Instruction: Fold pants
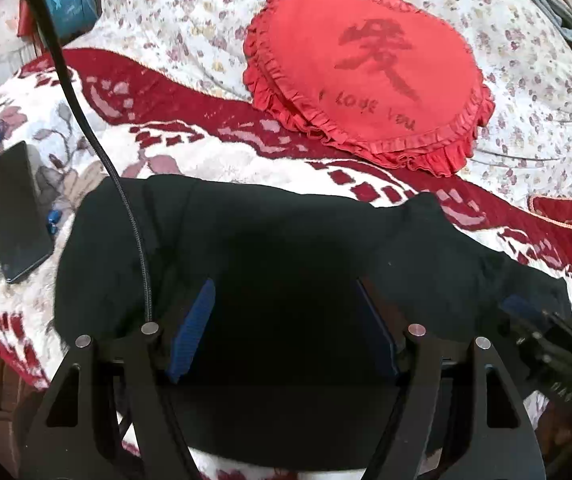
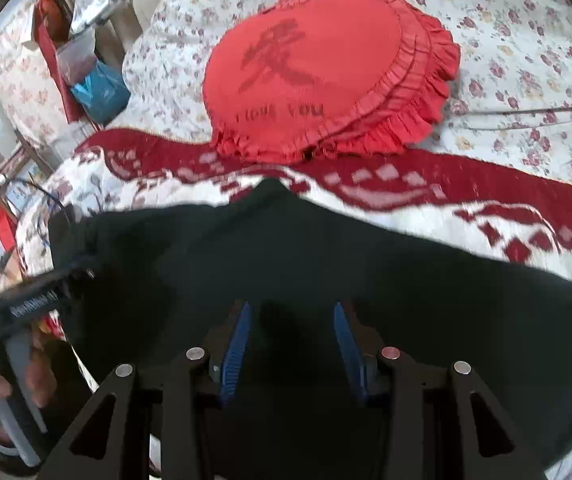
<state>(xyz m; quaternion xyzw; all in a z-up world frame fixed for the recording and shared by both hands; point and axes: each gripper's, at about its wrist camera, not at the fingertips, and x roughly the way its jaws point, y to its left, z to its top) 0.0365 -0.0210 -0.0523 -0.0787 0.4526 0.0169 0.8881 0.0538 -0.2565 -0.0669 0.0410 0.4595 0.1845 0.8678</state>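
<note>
The black pants (image 1: 270, 240) lie bunched on a red-and-white patterned blanket (image 1: 206, 160) on the bed; they also fill the lower half of the right wrist view (image 2: 286, 256). My left gripper (image 1: 284, 292) is open, its blue pads (image 1: 194, 320) spread wide just above the black cloth, with nothing between them. My right gripper (image 2: 292, 312) is open too, hovering over the pants. The right gripper also shows at the right edge of the left wrist view (image 1: 542, 332). The left gripper and the hand holding it show at the left of the right wrist view (image 2: 14, 312).
A red heart-shaped ruffled cushion (image 1: 366, 76) lies beyond the pants on a floral quilt (image 1: 526, 80). A black phone (image 1: 16, 212) lies on the blanket at the left. A black cable (image 1: 86, 120) crosses the left wrist view. Bags and clutter (image 2: 86, 76) stand beside the bed.
</note>
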